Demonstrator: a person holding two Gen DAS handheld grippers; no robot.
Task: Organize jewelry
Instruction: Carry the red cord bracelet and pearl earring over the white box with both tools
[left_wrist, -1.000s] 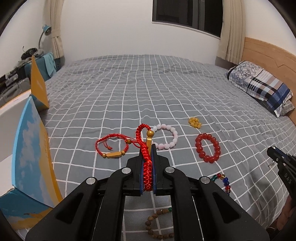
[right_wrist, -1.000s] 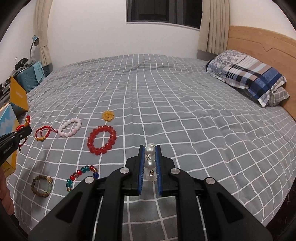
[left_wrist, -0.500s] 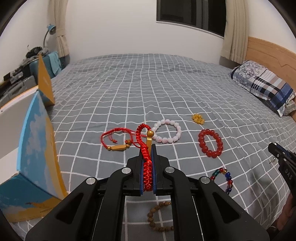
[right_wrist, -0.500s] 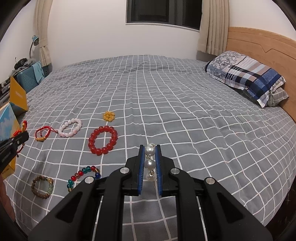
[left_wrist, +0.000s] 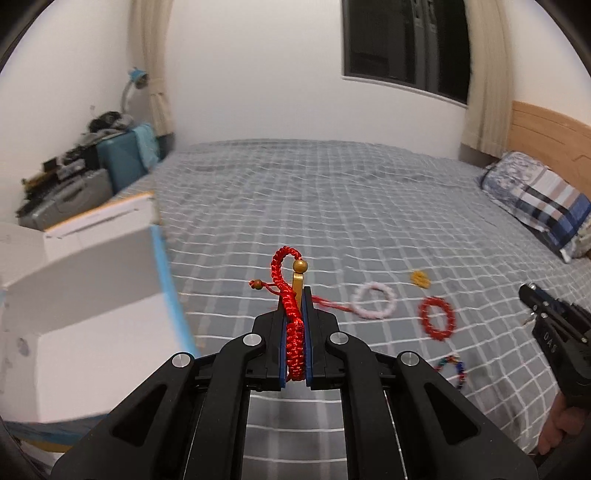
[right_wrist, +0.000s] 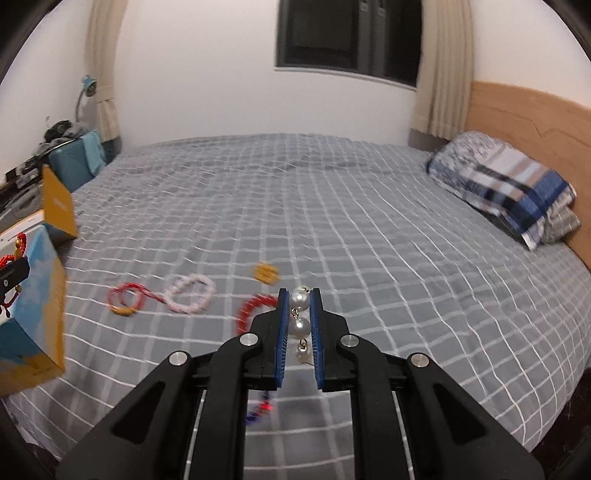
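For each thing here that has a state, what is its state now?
Left hand-held gripper: shut on red braided bracelet.
Right hand-held gripper: shut on pearl earring.
Box: open.
Pink bead bracelet: lying on bed.
Red bead bracelet: lying on bed.

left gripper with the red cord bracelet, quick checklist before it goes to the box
1. Left gripper shut on the red braided bracelet: ok
2. Bracelet clear of the bedspread: ok
3. Open box beside the gripper, interior free: cannot tell
4. Right gripper shut on the pearl earring: ok
5. Right gripper clear of the left one's path: ok
6. Picture sharp enough to aim: not ok, blurred
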